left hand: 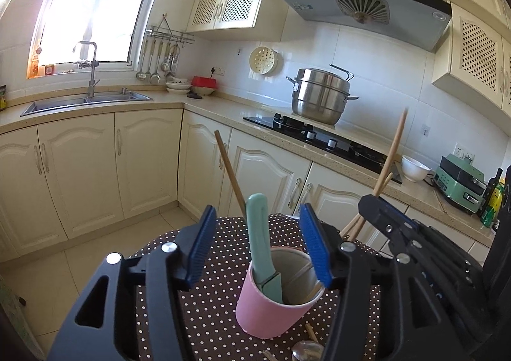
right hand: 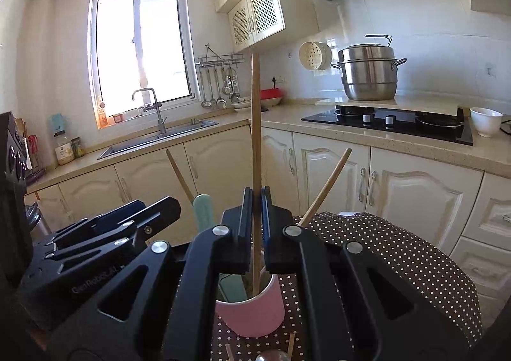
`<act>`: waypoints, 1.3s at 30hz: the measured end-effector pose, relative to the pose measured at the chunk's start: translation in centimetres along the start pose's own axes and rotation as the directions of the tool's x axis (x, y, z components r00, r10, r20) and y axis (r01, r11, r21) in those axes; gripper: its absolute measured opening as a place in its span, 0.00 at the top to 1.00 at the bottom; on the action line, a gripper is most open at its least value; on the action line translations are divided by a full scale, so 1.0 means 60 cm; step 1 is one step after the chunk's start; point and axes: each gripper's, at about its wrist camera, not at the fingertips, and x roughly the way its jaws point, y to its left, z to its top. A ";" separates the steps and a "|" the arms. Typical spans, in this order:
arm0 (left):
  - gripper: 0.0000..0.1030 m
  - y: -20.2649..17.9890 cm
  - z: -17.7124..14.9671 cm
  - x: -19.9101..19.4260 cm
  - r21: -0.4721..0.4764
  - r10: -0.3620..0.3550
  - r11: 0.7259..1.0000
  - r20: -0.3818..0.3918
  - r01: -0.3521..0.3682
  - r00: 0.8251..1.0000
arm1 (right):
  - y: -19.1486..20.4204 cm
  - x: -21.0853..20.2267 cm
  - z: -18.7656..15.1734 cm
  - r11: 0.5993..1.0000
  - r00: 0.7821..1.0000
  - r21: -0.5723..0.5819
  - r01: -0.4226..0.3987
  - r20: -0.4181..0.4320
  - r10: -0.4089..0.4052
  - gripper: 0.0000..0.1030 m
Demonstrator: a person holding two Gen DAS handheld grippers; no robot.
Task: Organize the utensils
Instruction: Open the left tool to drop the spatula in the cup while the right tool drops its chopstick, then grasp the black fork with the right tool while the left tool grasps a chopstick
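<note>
Pink cup (left hand: 271, 306) with mint knife (left hand: 259, 239), chopsticks (right hand: 255, 150)

A spoon bowl (left hand: 306, 350) and chopstick ends are cut off below.

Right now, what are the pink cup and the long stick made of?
The pink cup looks like matte plastic or coated card: smooth, seamless wall, dull grey inside. The long stick looks like bare wood or bamboo: pale tan, unshiny.
</note>
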 end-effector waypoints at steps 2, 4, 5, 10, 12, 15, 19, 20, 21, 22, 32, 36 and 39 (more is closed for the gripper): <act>0.45 0.003 -0.002 -0.006 -0.002 0.005 1.000 0.002 -0.005 1.000 | 0.000 0.000 -0.002 1.000 1.000 0.000 0.006 -0.010 -0.006 0.94; 0.42 0.005 -0.003 -0.013 -0.004 0.007 1.000 -0.001 -0.007 1.000 | 0.000 -0.002 -0.005 1.000 1.000 0.003 0.013 -0.016 -0.013 0.94; 0.42 0.006 -0.003 -0.016 -0.005 0.007 1.000 -0.004 -0.007 1.000 | 0.001 -0.004 -0.006 1.000 1.000 0.004 0.019 -0.018 -0.019 0.94; 0.41 0.008 -0.009 -0.034 -0.007 0.004 1.000 -0.013 -0.004 1.000 | 0.000 -0.022 -0.012 1.000 0.999 0.010 0.029 -0.027 -0.028 0.92; 0.41 0.007 -0.010 -0.043 -0.009 -0.002 1.000 -0.020 0.002 1.000 | -0.001 -0.032 -0.012 0.999 0.999 0.009 0.037 -0.027 -0.036 0.92; 0.41 0.003 -0.016 -0.055 -0.007 -0.013 1.000 -0.037 0.013 0.999 | -0.003 -0.051 -0.013 0.999 0.999 0.015 0.045 -0.024 -0.045 0.92; 0.40 -0.009 -0.030 -0.073 0.011 -0.026 1.000 -0.065 0.026 0.998 | -0.009 -0.081 -0.018 0.998 0.998 0.017 0.057 -0.028 -0.056 0.84; 0.40 -0.011 -0.033 -0.076 0.016 -0.026 0.999 -0.076 0.027 0.997 | -0.010 -0.087 -0.019 0.998 0.998 0.015 0.059 -0.031 -0.058 0.78; 0.40 -0.013 -0.039 -0.080 0.019 -0.028 0.999 -0.092 0.030 0.995 | -0.012 -0.095 -0.023 0.998 0.998 0.013 0.060 -0.037 -0.060 0.76; 0.40 -0.015 -0.046 -0.082 0.022 -0.030 0.999 -0.115 0.032 0.993 | -0.015 -0.102 -0.028 0.998 0.997 0.009 0.060 -0.050 -0.060 0.75; 0.41 -0.019 -0.165 -0.058 0.016 -0.074 0.996 -0.451 0.091 0.889 | -0.045 -0.142 -0.121 0.998 0.968 0.001 0.066 -0.244 -0.064 0.71; 0.57 -0.026 -0.218 -0.036 0.031 -0.073 0.993 -0.562 0.110 0.824 | -0.054 -0.149 -0.155 0.998 0.943 0.003 0.058 -0.329 -0.053 0.54; 0.72 -0.029 -0.253 -0.018 0.010 -0.093 0.992 -0.634 0.128 0.768 | -0.062 -0.153 -0.174 0.998 0.924 0.007 0.055 -0.378 -0.048 0.54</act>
